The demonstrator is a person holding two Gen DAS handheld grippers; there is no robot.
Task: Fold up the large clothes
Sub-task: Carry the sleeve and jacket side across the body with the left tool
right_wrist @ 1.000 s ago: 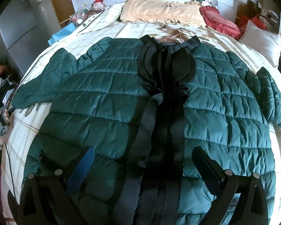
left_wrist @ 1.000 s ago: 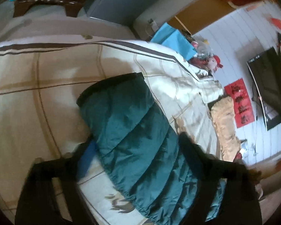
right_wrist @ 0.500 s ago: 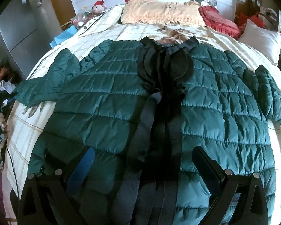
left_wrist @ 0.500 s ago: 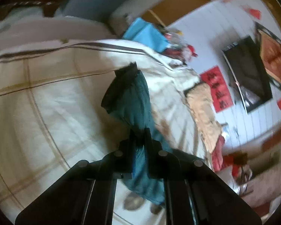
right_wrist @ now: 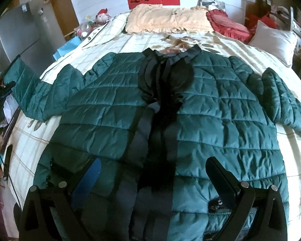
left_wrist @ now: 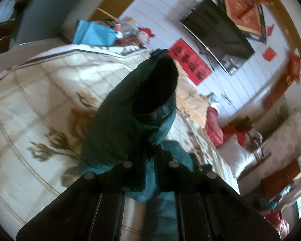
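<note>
Two wrist views, one green quilted jacket (right_wrist: 114, 108) spread front-up across the cream patterned bedspread (right_wrist: 114, 46). In the right wrist view: collar toward the upper centre, hem at the bottom edge, dark placket running down the middle. Bare bedspread open above the collar up to the peach pillow (right_wrist: 166, 20), red cushion (right_wrist: 228, 24) and white pillow (right_wrist: 273, 42); a narrower bare strip at lower left beside the hem. Right sleeve (right_wrist: 285, 100) lying folded near the right edge of the frame.

Right gripper (right_wrist: 152, 172) low over the hem, jaws spread wide, nothing between them. Left gripper (left_wrist: 149, 156) pressed together on the left sleeve (left_wrist: 130, 116), dark cuff opening turned toward the lens at frame centre.

Since a second ago: left jaws gone from spread to clamped, sleeve raised off the bedspread and swung upright; in the right wrist view, sleeve drawn up toward the left edge, more bare bedspread beneath it. Right gripper unmoved.

Only in the left wrist view: wall-mounted television (left_wrist: 220, 34) at upper right, cuff interior. Only in the right wrist view: whole jacket body, person's hand at far left.
</note>
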